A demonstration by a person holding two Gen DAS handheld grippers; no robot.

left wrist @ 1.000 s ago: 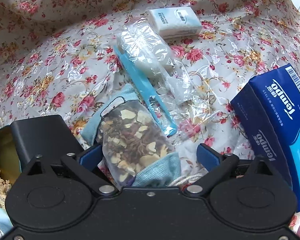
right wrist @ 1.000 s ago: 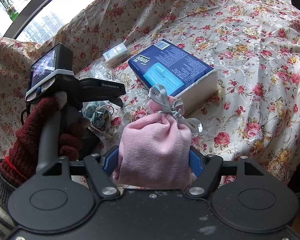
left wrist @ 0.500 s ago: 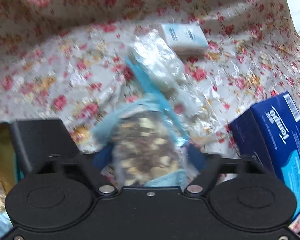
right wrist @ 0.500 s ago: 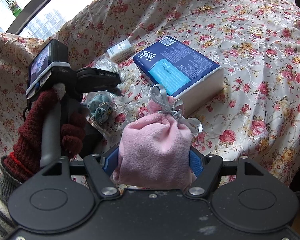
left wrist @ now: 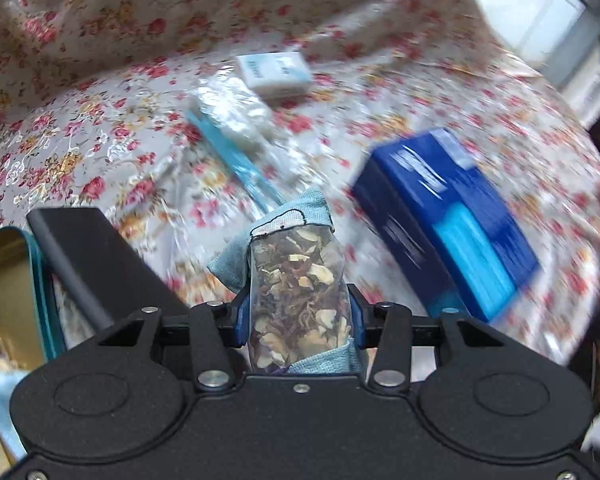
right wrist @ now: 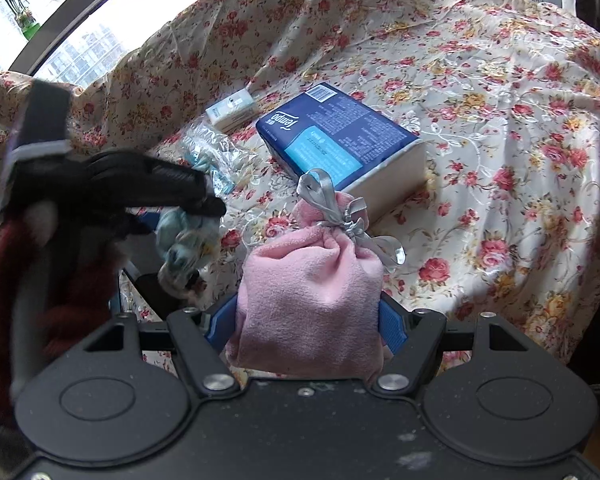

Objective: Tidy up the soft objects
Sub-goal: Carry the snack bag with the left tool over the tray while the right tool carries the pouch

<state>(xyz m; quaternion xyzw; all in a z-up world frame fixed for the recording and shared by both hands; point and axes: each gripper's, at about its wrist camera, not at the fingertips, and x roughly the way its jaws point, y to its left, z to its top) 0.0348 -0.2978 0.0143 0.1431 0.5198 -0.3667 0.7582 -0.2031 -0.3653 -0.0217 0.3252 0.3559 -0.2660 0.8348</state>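
Up off the floral cloth (left wrist: 112, 128), the left tongs (left wrist: 296, 314) are closed on a sachet (left wrist: 298, 292), a clear pouch of dried petals backed by blue fabric, pinched at both sides between the blue pads (left wrist: 239, 316). It stands out forward past the fingertips, its blue corner tilted a little left. Taking the blue tissue pack (left wrist: 452, 220) as the landmark: the sachet is held to its left and nearer the camera, apart from it. Beyond the sachet, left of the pack, a clear bag (left wrist: 236, 120) with a light-blue strip lies on the cloth, and a small white packet (left wrist: 274, 74) lies just behind that bag. Well to the pack's left, at the frame's edge, an open tin (left wrist: 16, 280) shows its gold inside, with a black block (left wrist: 96, 256) beside it. This view is blurred, so print cannot be read.

From the right wrist, the right tongs (right wrist: 306, 322) grip a pink pouch (right wrist: 310, 280) tied with a grey ribbon (right wrist: 340, 212), held in front of the tissue pack (right wrist: 340, 144) and clear of it. Left of the pack, the left tongs (right wrist: 192, 200) show with the sachet (right wrist: 186, 248) hanging from them, held by a hand (right wrist: 40, 280) in a dark red glove. The white packet (right wrist: 232, 112) lies behind the pack's left end.
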